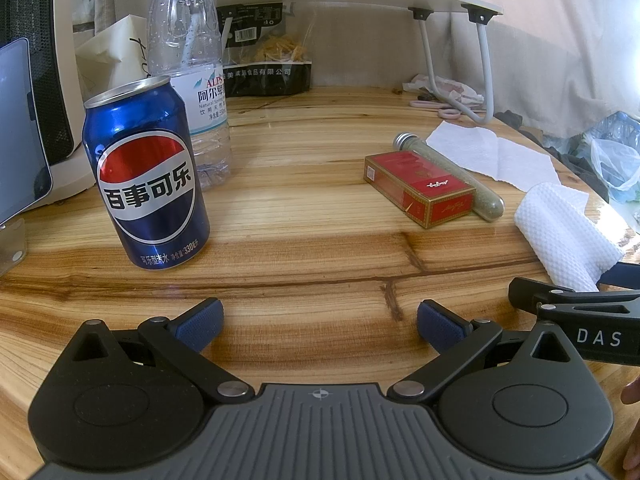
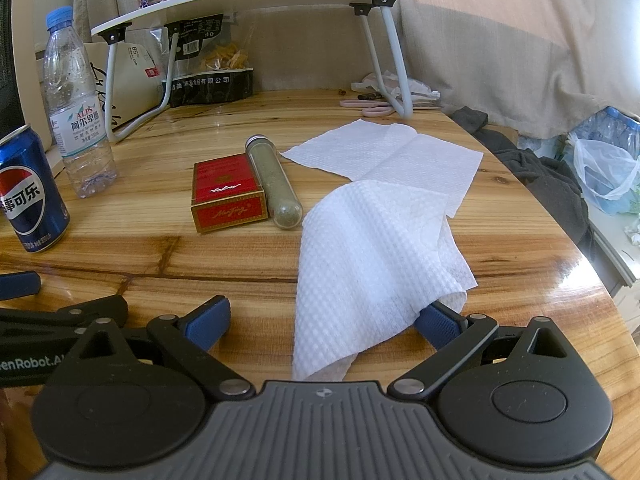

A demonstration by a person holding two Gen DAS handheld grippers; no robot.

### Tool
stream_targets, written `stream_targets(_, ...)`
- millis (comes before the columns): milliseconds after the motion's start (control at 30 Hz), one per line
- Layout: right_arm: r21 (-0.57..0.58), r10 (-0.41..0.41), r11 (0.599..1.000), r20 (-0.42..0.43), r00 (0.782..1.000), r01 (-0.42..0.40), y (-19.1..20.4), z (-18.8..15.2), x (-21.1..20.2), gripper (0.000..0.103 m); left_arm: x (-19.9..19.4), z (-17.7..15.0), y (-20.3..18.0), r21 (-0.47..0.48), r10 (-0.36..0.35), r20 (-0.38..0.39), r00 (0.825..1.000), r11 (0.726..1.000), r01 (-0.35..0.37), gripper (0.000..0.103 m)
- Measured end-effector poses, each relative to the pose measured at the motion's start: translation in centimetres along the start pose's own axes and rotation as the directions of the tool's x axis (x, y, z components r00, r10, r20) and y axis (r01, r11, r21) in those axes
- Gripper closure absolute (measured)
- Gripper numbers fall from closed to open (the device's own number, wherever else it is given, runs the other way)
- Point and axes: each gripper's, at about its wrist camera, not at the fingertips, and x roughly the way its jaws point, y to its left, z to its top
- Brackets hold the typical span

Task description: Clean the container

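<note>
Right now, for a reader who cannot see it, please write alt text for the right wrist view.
The open right gripper sits low over a wooden table, with a white paper towel draped over its right finger. Beyond lie a red cigarette box, a capped glass tube of greenish powder beside it, and a flat tissue; a Pepsi can and water bottle stand left.

Blue can [image 1: 147,176], red box [image 1: 420,188], white waffle-textured cloth [image 2: 360,272]

can [image 1: 146,176] on desk [image 1: 300,248], front left | bottle [image 1: 188,64] just behind it | box [image 2: 228,194] mid-desk, tube [image 2: 274,182] touching its right side | flat tissue [image 2: 384,156] right of tube | draped tissue [image 2: 360,264] in front, overlapping it | folding table [image 2: 248,0] at back
</note>
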Motion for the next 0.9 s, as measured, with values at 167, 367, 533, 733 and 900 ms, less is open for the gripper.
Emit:
stream_targets(167, 0.000, 0.000, 1.000, 0.000, 1.000, 0.000, 0.0, 0.0, 0.0, 0.000, 0.0, 0.0, 0.0, 0.000, 0.000, 0.000, 1.000, 1.000, 0.000, 0.000)
stream_targets(367, 0.000, 0.000, 1.000, 0.000, 1.000, 0.000, 0.0, 0.0, 0.0, 0.000, 0.0, 0.0, 0.0, 0.001, -0.001, 0.000, 1.000, 1.000, 0.001, 0.000)
stream_targets(533, 0.001, 0.000, 1.000, 0.000, 1.000, 0.000, 0.1, 0.0, 0.0, 0.000, 0.1, 0.1, 0.1, 0.001, -0.001, 0.000, 1.000, 1.000, 0.001, 0.000)
stream_targets(733, 0.001, 0.001, 1.000, 0.000, 1.000, -0.001, 0.1, 0.0, 0.0, 0.000, -0.6, -0.1, 0.6, 0.005, -0.021, 0.026, 0.999, 1.000, 0.020, 0.000)
stream_targets(900, 0.001, 0.000, 1.000, 0.000, 1.000, 0.000, 0.1, 0.0, 0.0, 0.000, -3.3, 0.1, 2.5, 0.022, 0.010, 0.152, 0.988, 1.000, -0.013, 0.000)
